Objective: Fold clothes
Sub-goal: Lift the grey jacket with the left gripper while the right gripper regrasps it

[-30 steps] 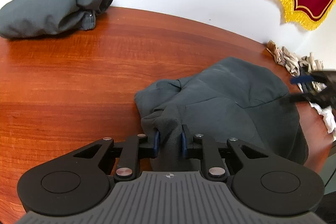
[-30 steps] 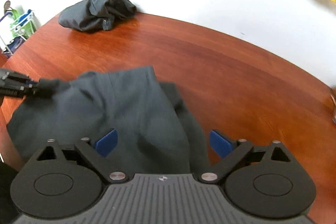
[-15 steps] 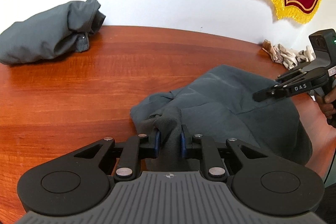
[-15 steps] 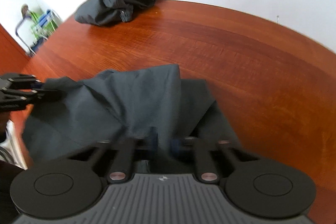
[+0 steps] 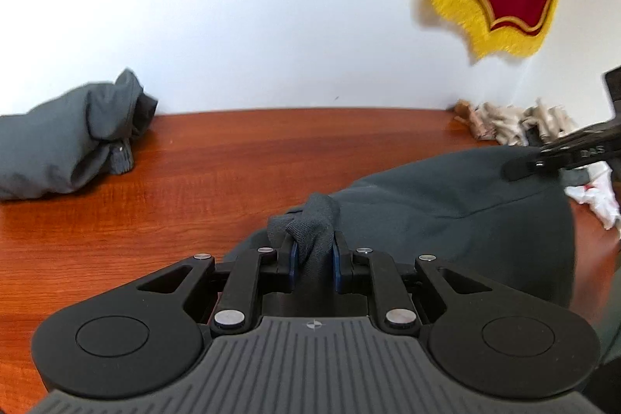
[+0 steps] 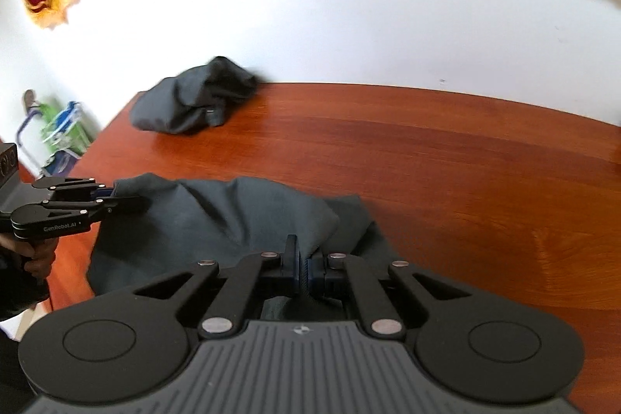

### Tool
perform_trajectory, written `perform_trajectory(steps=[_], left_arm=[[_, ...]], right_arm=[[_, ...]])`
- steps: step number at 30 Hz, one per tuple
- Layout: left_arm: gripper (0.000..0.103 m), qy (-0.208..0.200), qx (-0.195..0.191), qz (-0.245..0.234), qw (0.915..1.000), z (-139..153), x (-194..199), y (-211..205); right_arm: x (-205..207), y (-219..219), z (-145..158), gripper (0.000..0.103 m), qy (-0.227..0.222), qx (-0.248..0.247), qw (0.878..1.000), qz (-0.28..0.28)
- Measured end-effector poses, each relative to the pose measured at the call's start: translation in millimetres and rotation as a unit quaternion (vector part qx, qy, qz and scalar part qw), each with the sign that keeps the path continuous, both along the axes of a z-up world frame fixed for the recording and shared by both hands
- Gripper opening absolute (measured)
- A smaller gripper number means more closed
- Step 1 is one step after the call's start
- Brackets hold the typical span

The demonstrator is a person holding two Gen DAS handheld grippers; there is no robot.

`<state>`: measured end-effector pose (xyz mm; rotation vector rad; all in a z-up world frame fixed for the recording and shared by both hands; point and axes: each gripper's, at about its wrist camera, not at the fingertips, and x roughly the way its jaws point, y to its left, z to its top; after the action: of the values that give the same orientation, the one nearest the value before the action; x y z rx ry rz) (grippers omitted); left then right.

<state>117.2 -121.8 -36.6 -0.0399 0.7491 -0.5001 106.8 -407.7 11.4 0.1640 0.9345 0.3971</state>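
Left side of table (image 5: 217, 158): a bundled dark garment (image 5: 70, 142) lies by the wall, well apart from the work.

Nearer, at the front edge: a dark grey garment (image 5: 446, 204), crumpled and partly raised off the wood.

Left gripper (image 5: 313, 260): jaws narrowed on a thick bunched corner of the grey garment. Right gripper (image 6: 304, 272): jaws have just been closing and now pinch a thin fold of the same cloth.

Key relation: the cloth's long axis runs side to side between the two grippers, each holding an end. Neither is nearer. Judgement: the next move is lifting and spreading it taut.

Views: left wrist alone shows a pile of pale scraps (image 5: 516, 123) at the right; right wrist alone shows the person's hand (image 6: 37, 255) on the left handle.
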Motion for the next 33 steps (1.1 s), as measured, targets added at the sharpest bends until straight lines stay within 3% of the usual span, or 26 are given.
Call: perform_trajectory(steps=[6, 13, 16, 18, 20, 25, 33], left_arm=[[0.023, 0.036, 0.015, -0.002, 0.9992, -34, 31, -10], [0.032, 0.066, 0.019, 0.006, 0.9976, -53, 44, -9], [0.036, 0.072, 0.006, 0.013, 0.9973, -46, 44, -4], [0.04, 0.07, -0.004, 0.019, 0.9974, -40, 43, 1], [0.044, 0.07, -0.009, 0.022, 0.9973, -38, 43, 5], [0.055, 0.091, -0.01, 0.034, 0.9952, -47, 53, 12], [0.061, 0.144, -0.021, 0.023, 0.989, -71, 74, 5]], right_arm=[[26, 5, -48, 0.005, 0.026, -0.041, 0.999, -0.022], [37, 3, -73, 0.014, 0.043, -0.049, 0.997, -0.032], [34, 4, -68, 0.032, 0.036, -0.057, 0.997, -0.026], [28, 3, -64, 0.063, 0.03, -0.065, 0.997, -0.029], [23, 0, -60, 0.086, 0.028, -0.067, 0.997, -0.032], [10, -9, -58, 0.094, 0.033, -0.076, 0.996, -0.041], [0, -22, -79, 0.1, 0.058, -0.06, 0.995, -0.06]])
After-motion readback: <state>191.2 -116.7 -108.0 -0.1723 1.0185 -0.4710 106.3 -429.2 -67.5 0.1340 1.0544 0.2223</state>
